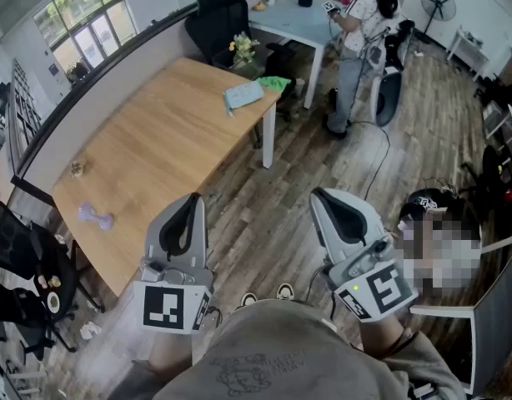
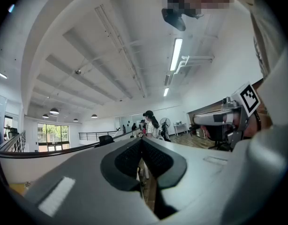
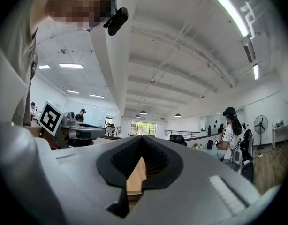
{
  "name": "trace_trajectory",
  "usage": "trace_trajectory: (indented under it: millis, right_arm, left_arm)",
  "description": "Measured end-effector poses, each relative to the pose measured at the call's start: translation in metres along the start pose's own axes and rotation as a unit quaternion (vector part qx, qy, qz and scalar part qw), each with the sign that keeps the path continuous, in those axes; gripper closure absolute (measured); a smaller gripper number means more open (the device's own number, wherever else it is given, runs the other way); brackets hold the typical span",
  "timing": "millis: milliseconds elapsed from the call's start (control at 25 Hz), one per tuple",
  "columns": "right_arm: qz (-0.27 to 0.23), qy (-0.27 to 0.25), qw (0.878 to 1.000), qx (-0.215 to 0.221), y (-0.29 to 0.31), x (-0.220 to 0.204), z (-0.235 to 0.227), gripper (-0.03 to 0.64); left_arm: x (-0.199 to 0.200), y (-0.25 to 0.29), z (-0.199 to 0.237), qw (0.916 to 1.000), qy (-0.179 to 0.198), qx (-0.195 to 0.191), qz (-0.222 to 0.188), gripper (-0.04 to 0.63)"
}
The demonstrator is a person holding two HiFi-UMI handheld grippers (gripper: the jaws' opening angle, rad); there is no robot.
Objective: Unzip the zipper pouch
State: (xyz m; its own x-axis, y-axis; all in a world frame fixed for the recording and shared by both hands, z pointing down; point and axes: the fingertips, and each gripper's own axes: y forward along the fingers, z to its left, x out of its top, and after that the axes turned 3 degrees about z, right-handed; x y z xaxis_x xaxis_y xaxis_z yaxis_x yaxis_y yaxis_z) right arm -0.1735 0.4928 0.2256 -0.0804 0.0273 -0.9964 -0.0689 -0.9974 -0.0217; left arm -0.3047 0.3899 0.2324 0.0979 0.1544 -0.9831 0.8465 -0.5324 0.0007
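A light blue flat pouch [image 1: 243, 95] lies near the far end of the long wooden table [image 1: 156, 157], beside a green cloth [image 1: 274, 82]. Both grippers are held close to my body, over the floor and well short of the pouch. My left gripper [image 1: 192, 198] points toward the table's near corner, jaws shut with nothing between them. My right gripper [image 1: 320, 194] hangs further right over the floorboards, also shut and empty. The left gripper view looks up at the ceiling past shut fingertips [image 2: 142, 139]. In the right gripper view the table shows as a sliver behind shut fingertips [image 3: 143, 138].
A purple dumbbell [image 1: 96, 217] and a small object [image 1: 76, 169] lie on the table's near left part. A person [image 1: 356, 32] stands by a pale blue table [image 1: 293, 23] at the back. A black chair [image 1: 218, 19], flowers [image 1: 242, 50] and floor cables [image 1: 381, 152] are beyond.
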Motion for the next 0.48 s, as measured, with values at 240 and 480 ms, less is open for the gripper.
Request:
trace_trajectory:
  millis: [240, 480]
  right_arm:
    - [-0.009, 0.009, 1.000, -0.002, -0.012, -0.008, -0.021, 0.606]
    - [-0.003, 0.008, 1.000, 0.006, -0.023, -0.022, -0.045, 0.606]
  left_arm:
    - [-0.007, 0.011, -0.021, 0.9998, -0.001, -0.004, 0.017, 0.597]
    - [-0.011, 0.027, -0.043, 0.9999, -0.001, 0.001, 0.017, 0.597]
